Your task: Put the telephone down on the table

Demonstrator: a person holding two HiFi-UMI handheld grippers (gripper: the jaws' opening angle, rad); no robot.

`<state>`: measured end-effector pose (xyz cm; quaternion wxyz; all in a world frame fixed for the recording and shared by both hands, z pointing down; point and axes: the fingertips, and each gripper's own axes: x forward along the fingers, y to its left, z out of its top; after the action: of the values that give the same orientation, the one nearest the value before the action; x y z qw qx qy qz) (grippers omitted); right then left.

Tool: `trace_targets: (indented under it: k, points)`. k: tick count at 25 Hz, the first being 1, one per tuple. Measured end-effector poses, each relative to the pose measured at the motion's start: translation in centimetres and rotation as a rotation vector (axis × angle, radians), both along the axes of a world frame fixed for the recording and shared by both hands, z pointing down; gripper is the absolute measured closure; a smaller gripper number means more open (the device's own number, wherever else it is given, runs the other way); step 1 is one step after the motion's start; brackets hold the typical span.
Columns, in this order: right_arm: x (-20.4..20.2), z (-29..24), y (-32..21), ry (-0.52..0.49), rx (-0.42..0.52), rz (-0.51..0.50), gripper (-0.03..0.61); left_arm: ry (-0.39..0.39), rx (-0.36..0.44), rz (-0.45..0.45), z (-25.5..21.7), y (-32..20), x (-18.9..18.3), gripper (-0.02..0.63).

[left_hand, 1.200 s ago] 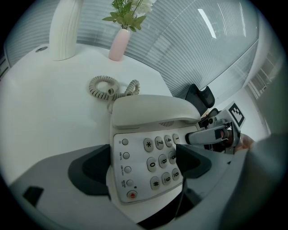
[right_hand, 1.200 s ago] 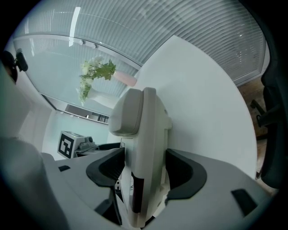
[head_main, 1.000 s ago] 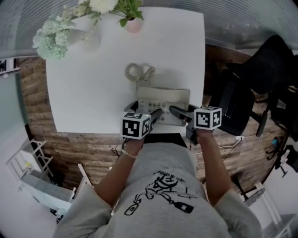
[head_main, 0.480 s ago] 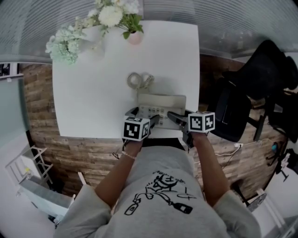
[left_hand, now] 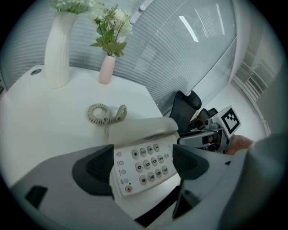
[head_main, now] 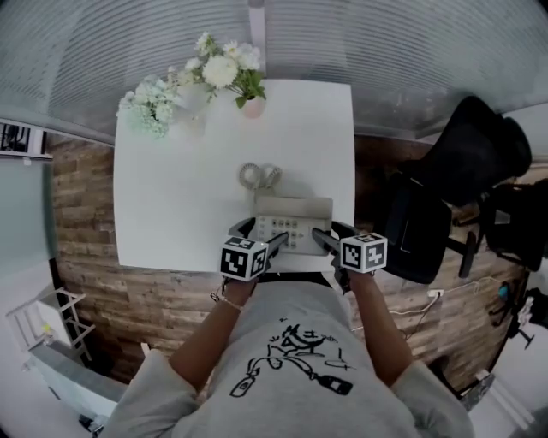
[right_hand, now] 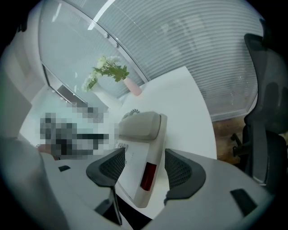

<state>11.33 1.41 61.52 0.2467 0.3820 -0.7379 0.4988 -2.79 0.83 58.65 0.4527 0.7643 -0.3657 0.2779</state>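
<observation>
- 2 grippers are hovering at the near edge of the table [head_main: 171, 205] in the head view. The left gripper [head_main: 261, 233] and the right gripper [head_main: 336, 233] are flanking the telephone [head_main: 291, 221]. It is lying flat on the table close to that edge, its coiled cord [head_main: 261, 175] curling just behind it. Judging from this, the set-down looks done, and the grippers are sitting at the telephone's 2 near corners only to let it go.
- In the left gripper view the jaws are standing wide, having just been closing a little. The keypad is showing between them, but the pads are not pressing on it. Well beyond the telephone, 2 containers are standing at the far end: a white vase [left_hand: 57, 49] is holding pale blooms [left_hand: 74, 4], and a pink vase [left_hand: 106, 69] is holding leafy white flowers [left_hand: 110, 27].
- In the right gripper view the jaws are gaping too, framing the telephone's side wall. The handset [right_hand: 139, 126] is sitting on its cradle, and neither pad appears to be clamping anything.
</observation>
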Motion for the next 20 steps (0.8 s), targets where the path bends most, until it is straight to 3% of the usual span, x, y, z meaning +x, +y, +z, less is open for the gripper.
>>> trace_targets:
  k: [6, 9, 16, 20]
  points:
    - [-0.1, -6.8, -1.8, 0.069, 0.262, -0.049, 0.33, 0.087, 0.205, 0.033, -5.8, -2.0, 0.7, 0.204]
    - [-0.6, -11.3, -2.8, 0.114, 0.409, -0.089, 0.398, 0.146, 0.301, 0.042, -9.6, -3.1, 1.2, 0.212]
    - [-3.3, -23.1, -4.6, 0.129, 0.777, -0.147, 0.478, 0.254, 0.571, 0.093, -19.7, -4.4, 2.2, 0.354]
    - [-5.1, -28.7, -3.9, 0.042, 0.881, -0.153, 0.503, 0.314, 0.693, 0.127, -24.9, -3.5, 2.7, 0.467]
